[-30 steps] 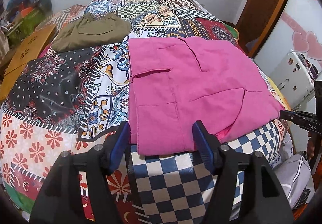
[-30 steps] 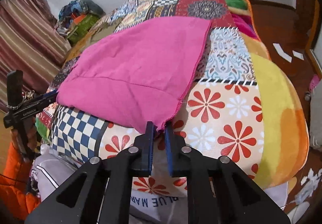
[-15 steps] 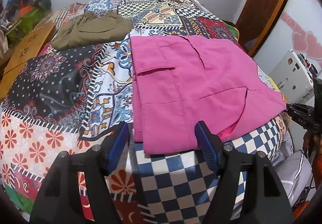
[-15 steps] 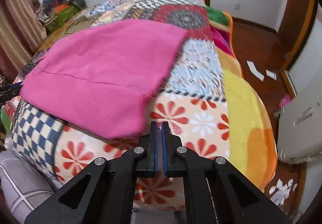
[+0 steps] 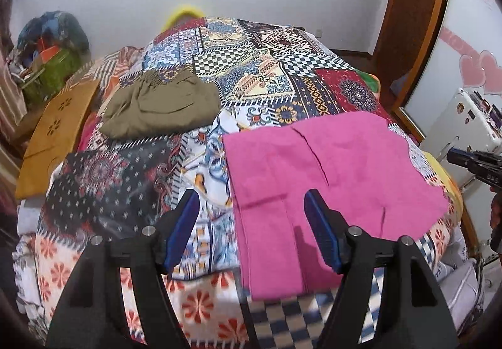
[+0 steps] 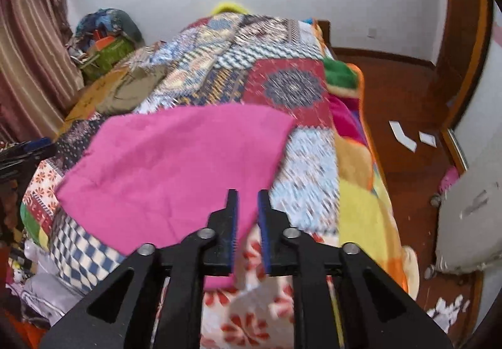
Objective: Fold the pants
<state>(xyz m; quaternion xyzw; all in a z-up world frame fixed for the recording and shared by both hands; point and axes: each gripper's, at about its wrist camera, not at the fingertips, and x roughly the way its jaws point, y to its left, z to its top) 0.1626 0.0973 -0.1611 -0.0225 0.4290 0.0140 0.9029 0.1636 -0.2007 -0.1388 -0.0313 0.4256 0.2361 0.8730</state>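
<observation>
Folded bright-pink cotton pants lie flat on the patchwork-quilted bed, near edge hidden behind my left gripper, jaws wide open. My right gripper: jaws slightly parted, holding nothing; its view is motion-blurred.

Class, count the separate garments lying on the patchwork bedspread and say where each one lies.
2. The pink pants lie spread at the near edge, ahead of the left gripper. The olive garment lies folded farther back, to the left. Others may be hidden.

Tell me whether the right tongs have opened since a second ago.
Yes. The right tongs were shut on the pink pants' corner a second ago; now a gap shows between the jaws, which stand open above that corner.
</observation>
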